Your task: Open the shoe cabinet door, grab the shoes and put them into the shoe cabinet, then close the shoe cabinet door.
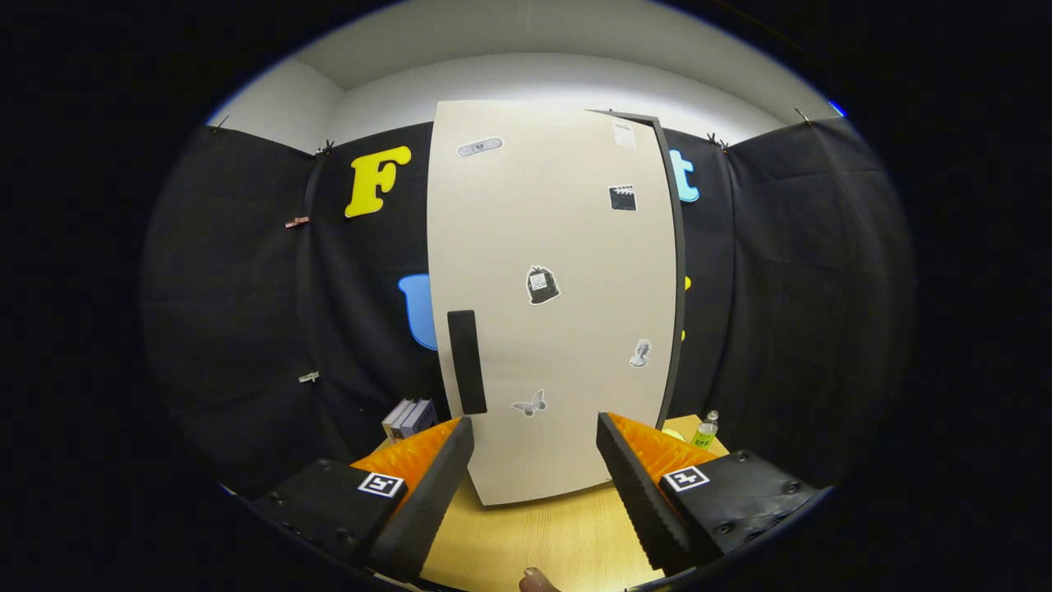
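A tall pale shoe cabinet (559, 271) stands on the wooden table just beyond my fingers. Its door (575, 395) faces me and looks shut, with several small stickers on it. A dark vertical handle (466, 362) sits near the door's lower left edge, a little above and ahead of my left fingertip. My gripper (534, 432) is open, its fingers spread wide with only the table and the door's bottom between them. No shoes can be seen.
The wooden table (542, 534) runs under the fingers. A few books (408, 418) stand left of the cabinet. A small bottle (704, 431) stands to its right. Black cloth walls the booth on all sides.
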